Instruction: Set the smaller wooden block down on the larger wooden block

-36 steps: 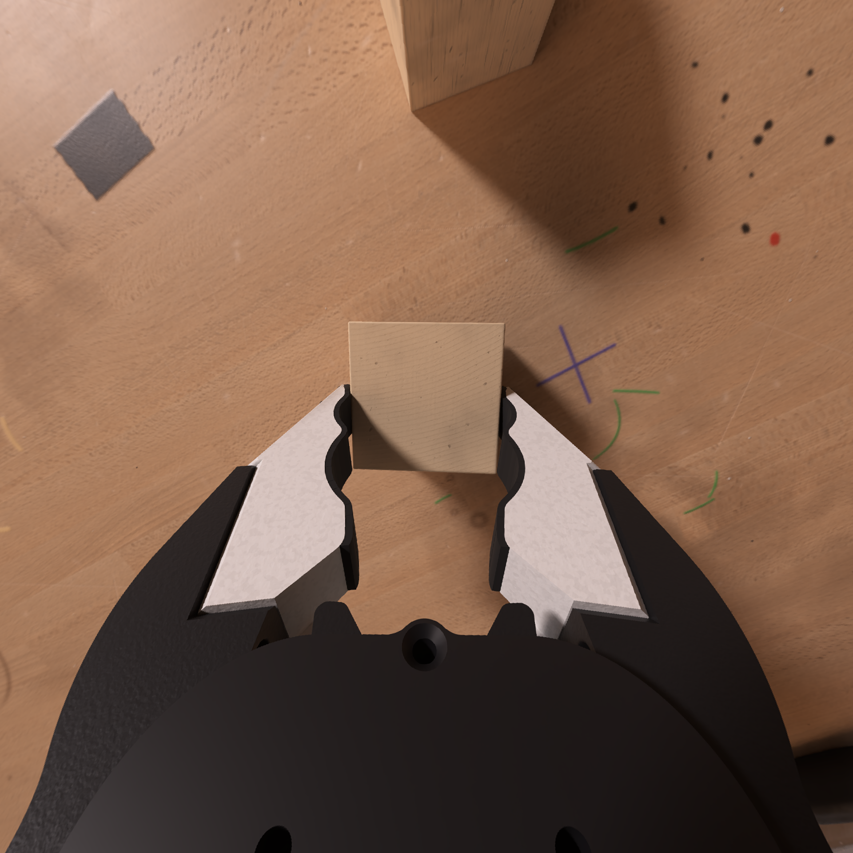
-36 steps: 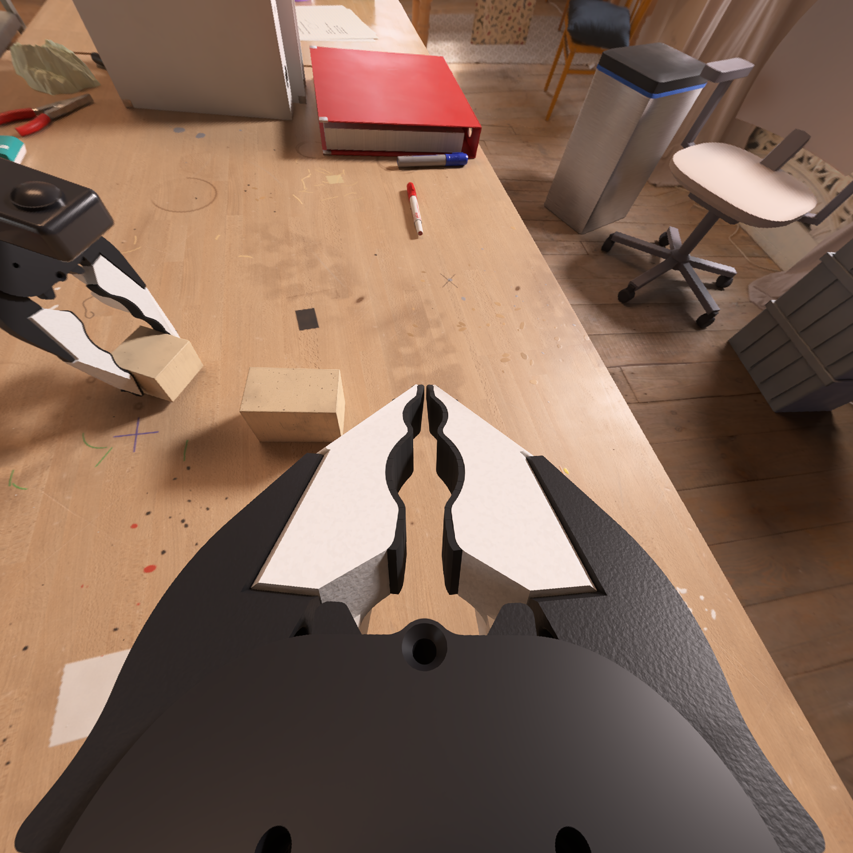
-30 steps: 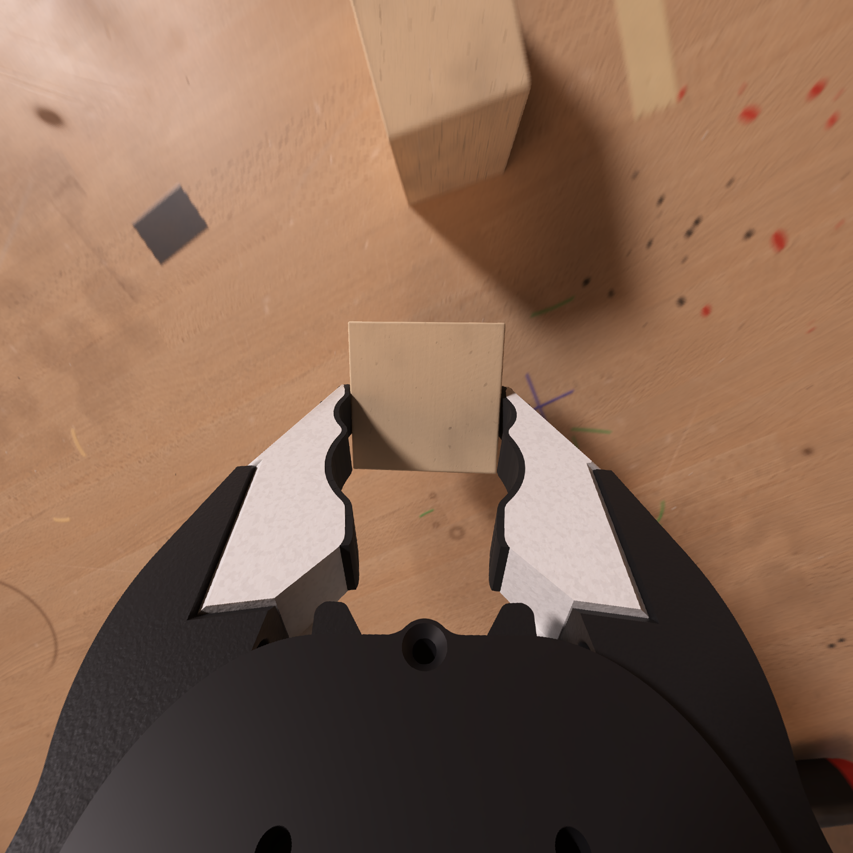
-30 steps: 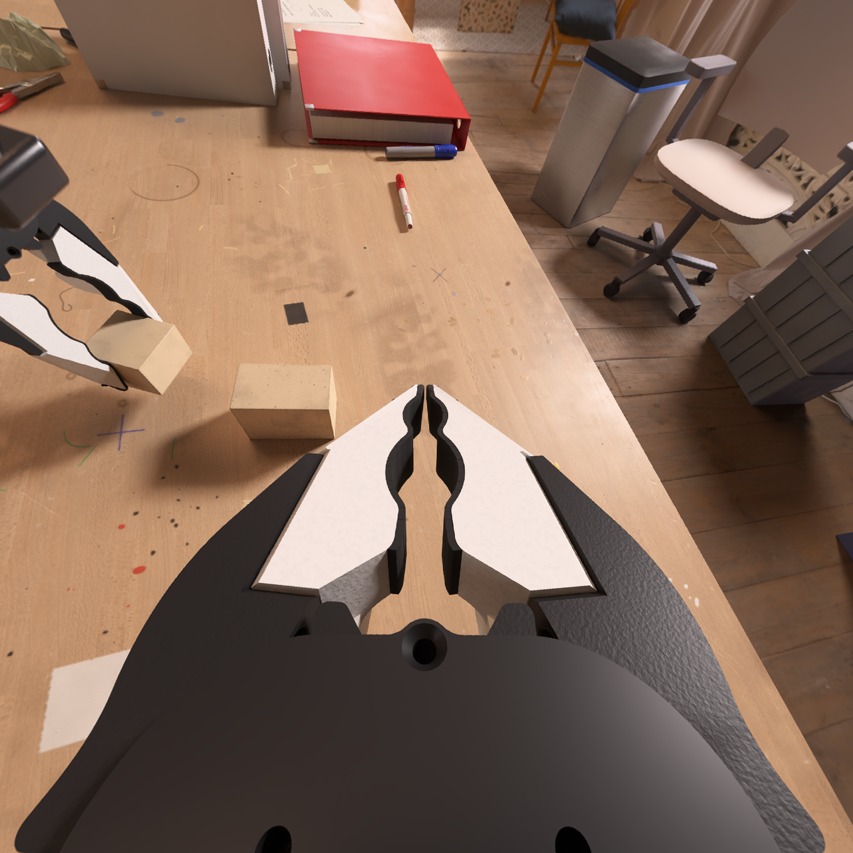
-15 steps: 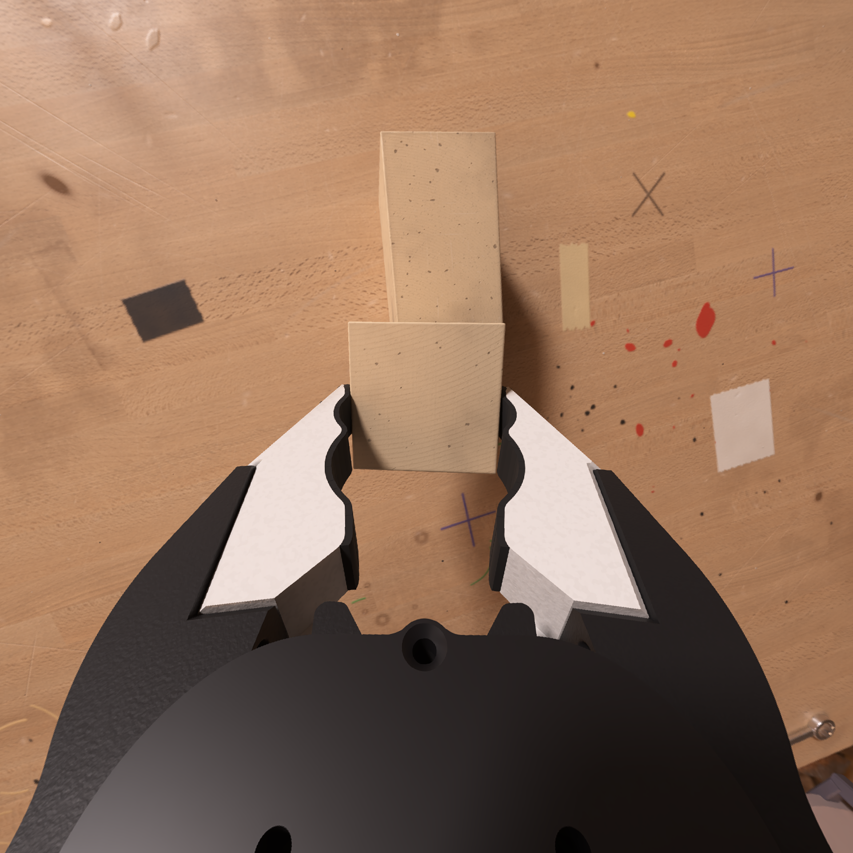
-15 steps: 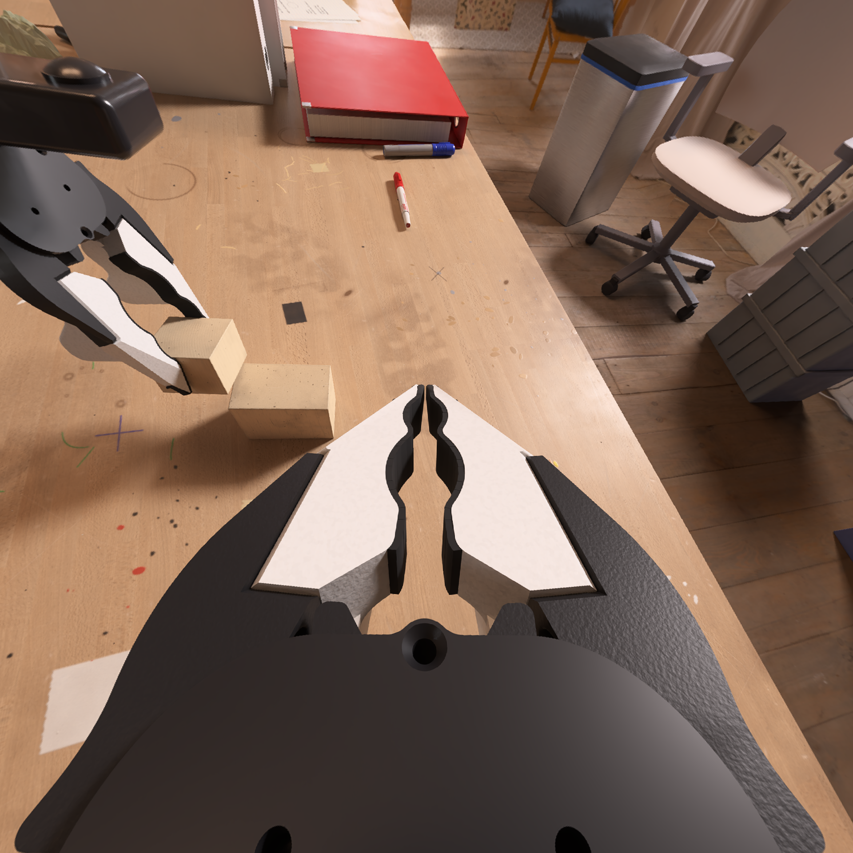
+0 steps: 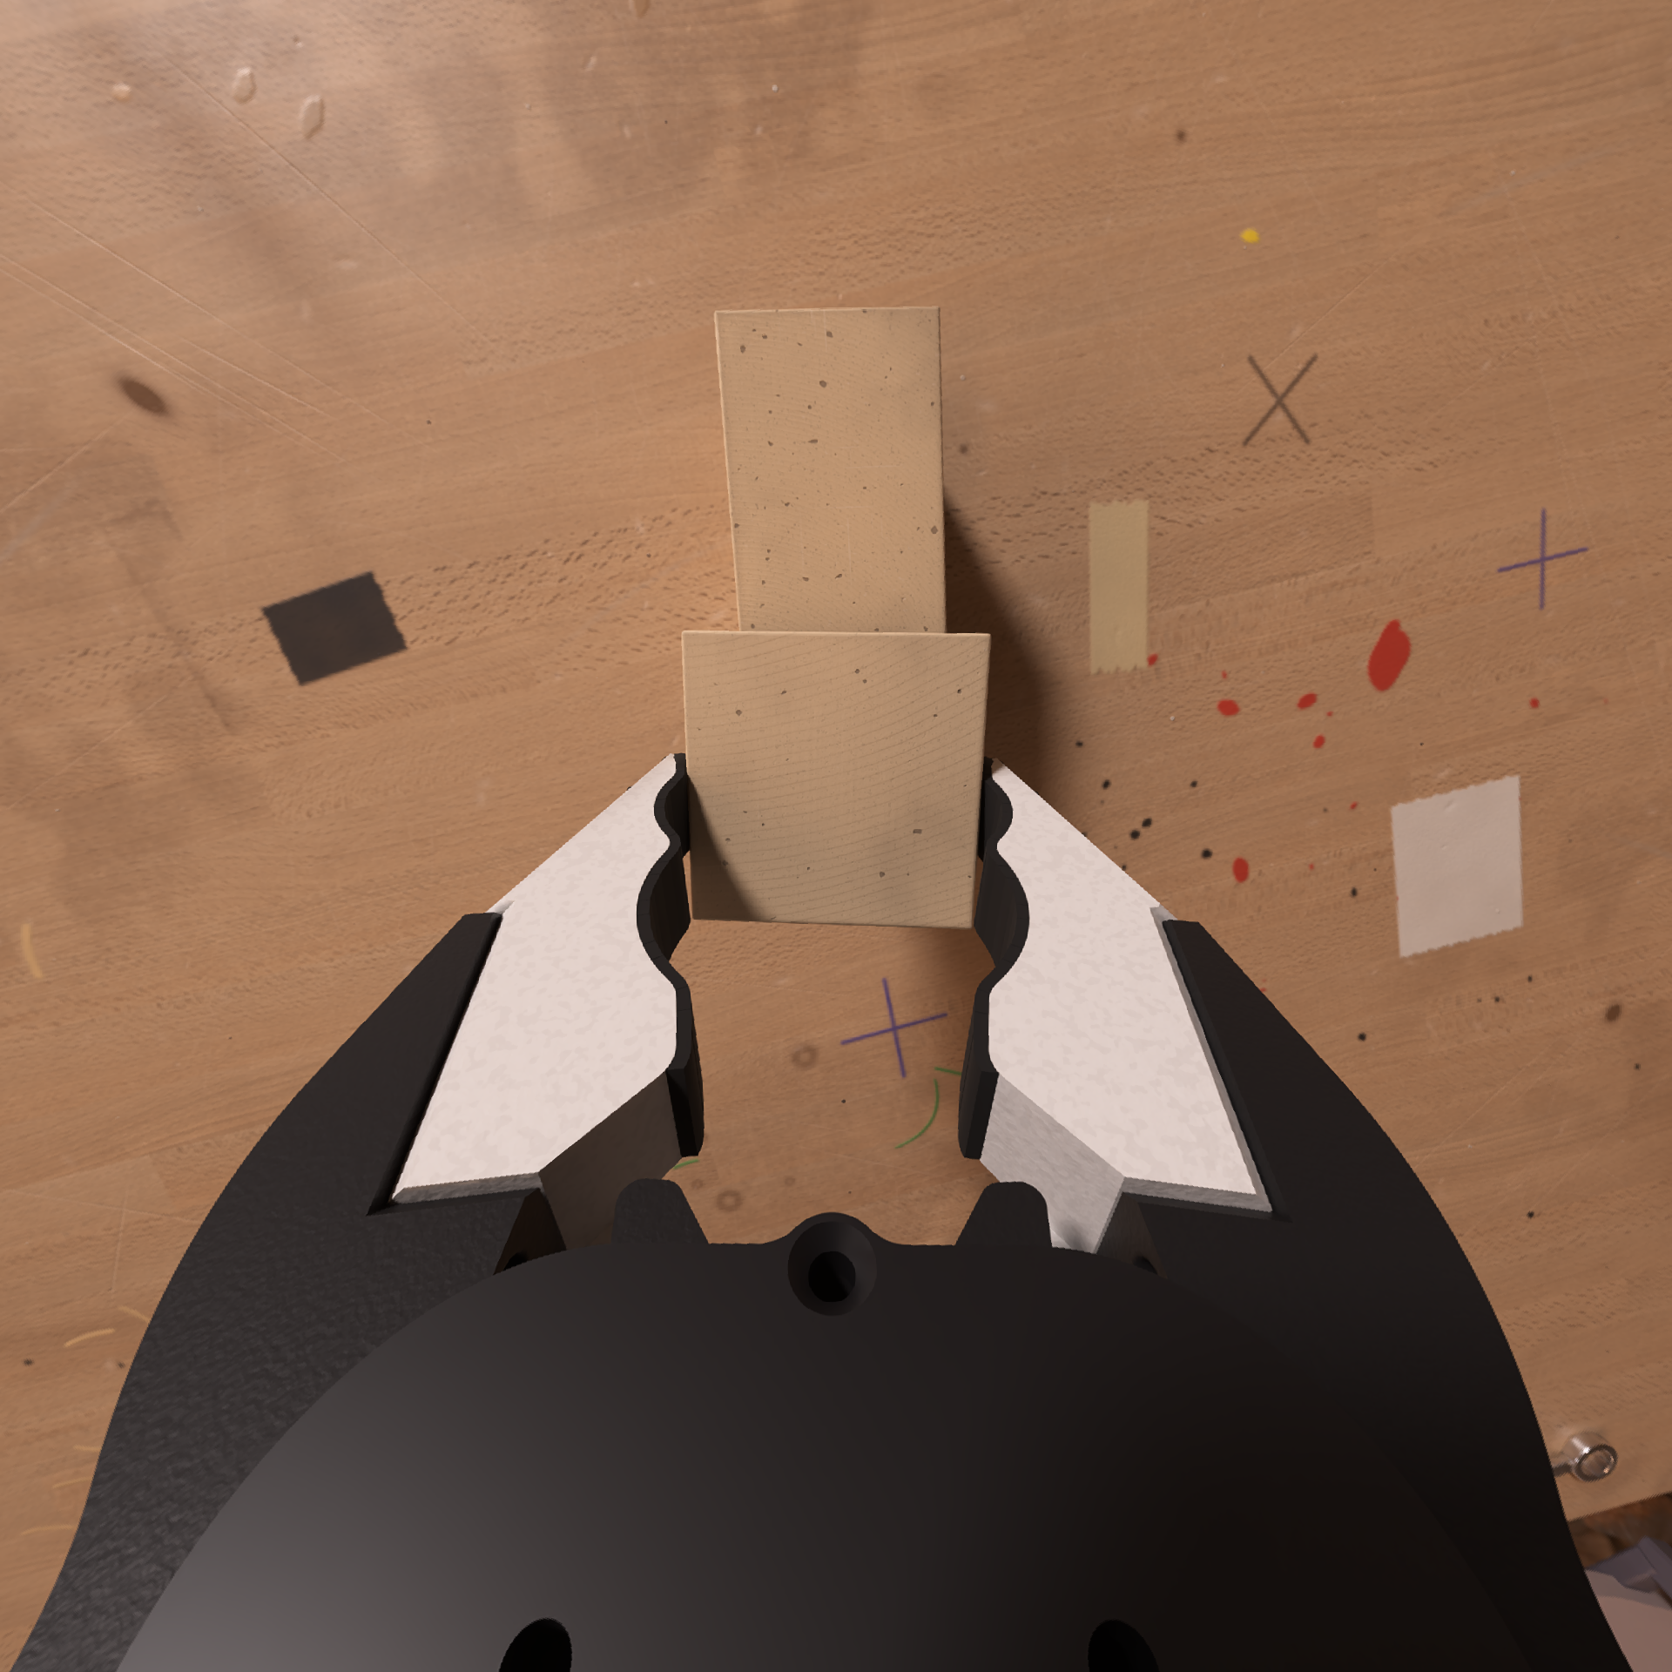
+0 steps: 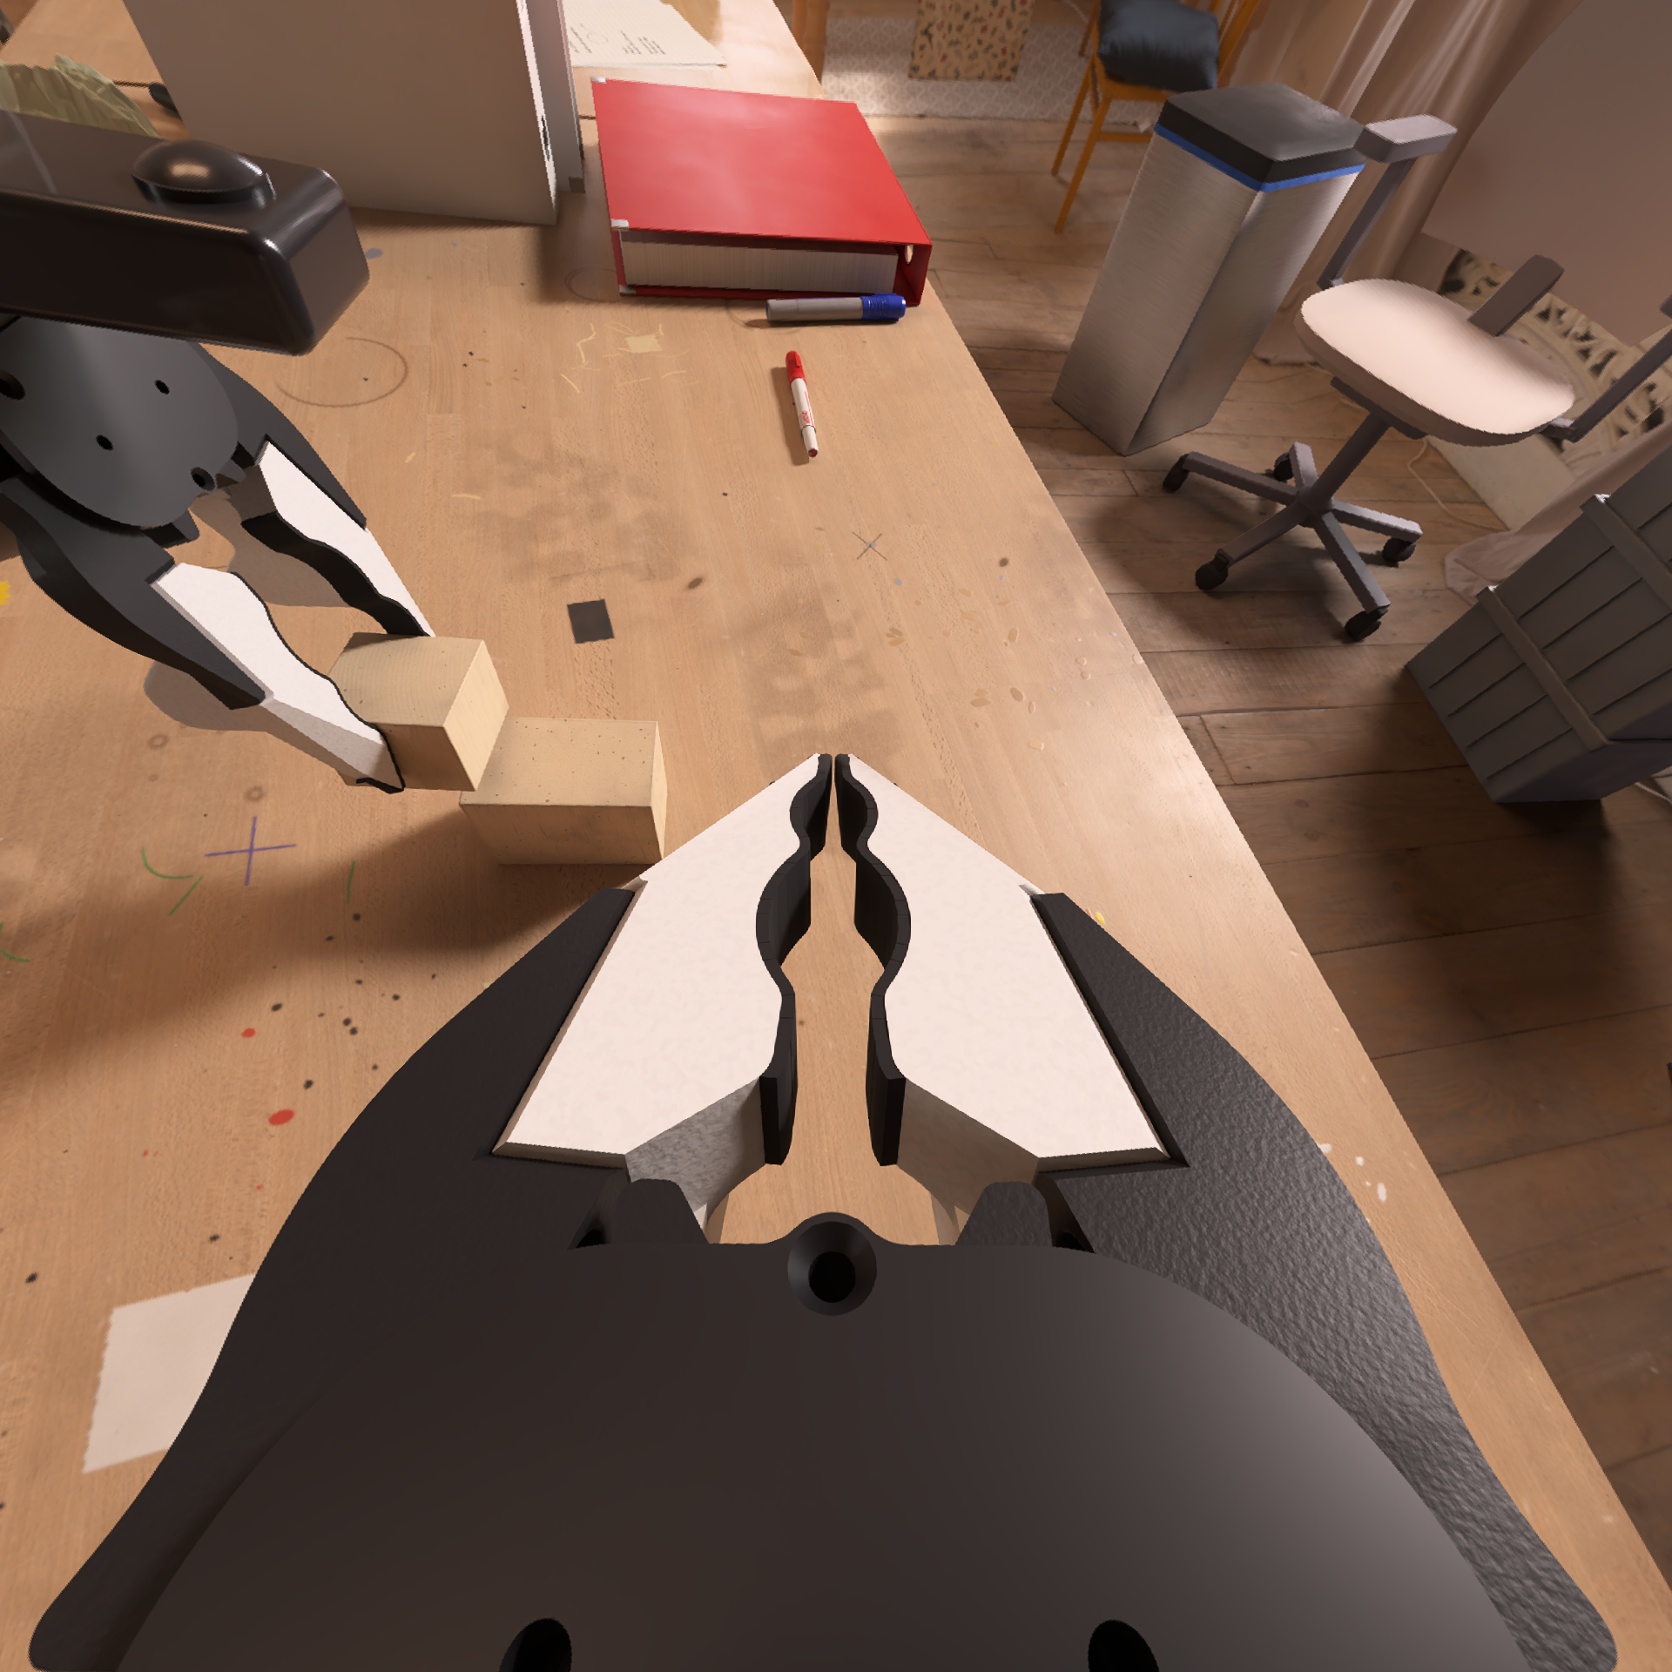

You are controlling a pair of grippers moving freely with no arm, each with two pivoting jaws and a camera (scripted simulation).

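My left gripper (image 7: pixel 832 769) is shut on the smaller wooden block (image 7: pixel 832 778), a pale cube held in the air. The larger wooden block (image 7: pixel 832 470) lies on the wooden table just beyond it; the cube hides its near end. In the right wrist view the left gripper (image 8: pixel 398 706) holds the smaller block (image 8: pixel 416 710) over the left end of the larger block (image 8: pixel 570 787); I cannot tell if they touch. My right gripper (image 8: pixel 832 764) is shut and empty, hovering just right of the larger block.
A red binder (image 8: pixel 751 181), a blue-capped marker (image 8: pixel 832 309) and a red marker (image 8: pixel 801 403) lie at the far end of the table (image 8: pixel 633 470). A grey box (image 8: pixel 362 99) stands at the back. The table edge runs along the right, with an office chair (image 8: pixel 1411 380) beyond.
My left gripper has carried the smaller block from the left of the larger block to above its near end and swung to point straight down. The right gripper has barely moved.
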